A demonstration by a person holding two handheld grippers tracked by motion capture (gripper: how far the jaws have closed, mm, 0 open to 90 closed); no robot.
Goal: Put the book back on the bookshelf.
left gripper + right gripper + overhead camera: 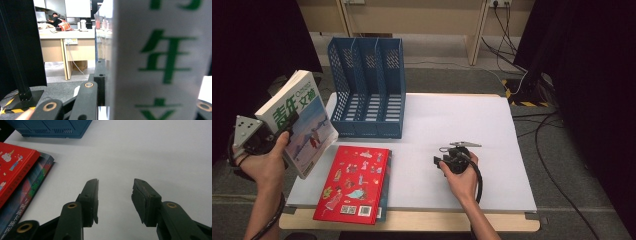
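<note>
Table: white table [482, 125], wooden front edge.
On it: blue file rack [368, 90]; red book [354, 182] atop another book [30, 192].

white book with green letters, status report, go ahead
Left tool shut on white book, held up off the table's left edge. Right tool open, nothing between the jaws, low over white table. Blue file rack beyond; red book lies flat below.

At the left edge, the left gripper [287, 131] holds a white-spined paperback book with green characters and a pale blue cover [302, 120], lifted clear of the white tabletop [462, 125] and tilted. Behind it stands a blue perforated plastic three-slot file rack [368, 87]. A red hardcover book with cartoon figures [354, 182] lies flat near the front edge, on top of a darker book. The right gripper [439, 162] rests on the tabletop, pointing left towards the red book.
</note>
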